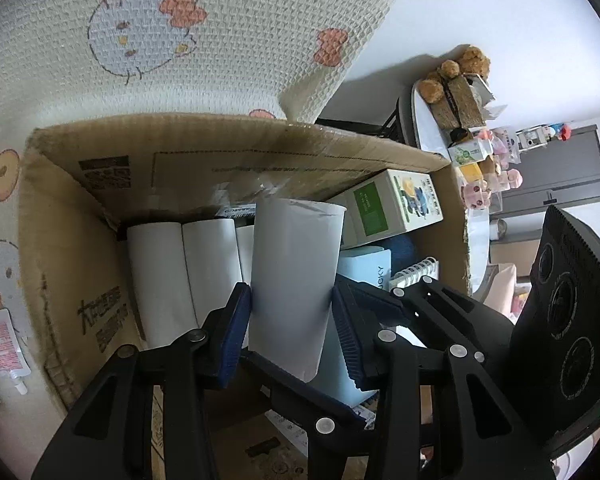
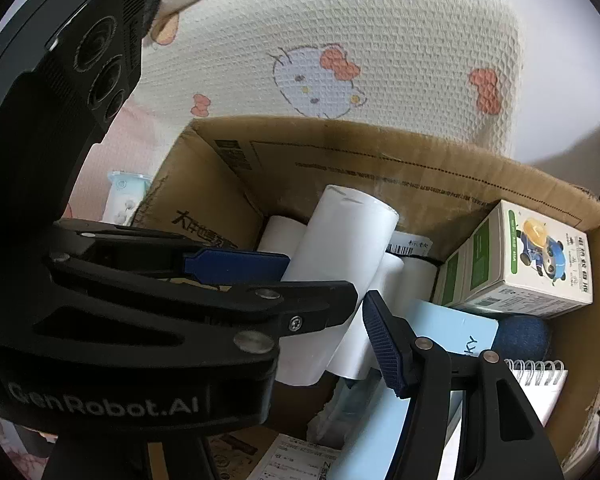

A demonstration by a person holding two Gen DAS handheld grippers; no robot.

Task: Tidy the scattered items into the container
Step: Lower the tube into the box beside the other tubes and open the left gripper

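Over the cardboard box, left hand-held gripper clamps a white roll.

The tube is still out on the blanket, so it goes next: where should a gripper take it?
Probably across the flat body of the tube, near its middle, from above: it lies flat on the blanket beside the box, and the narrow cap end gives little to pinch.

Bright room with pale walls

A cream waffle-weave blanket with cartoon prints lies beneath; at right, a white round side table crowded with trinkets, a teddy bear, and grey cabinet doors.
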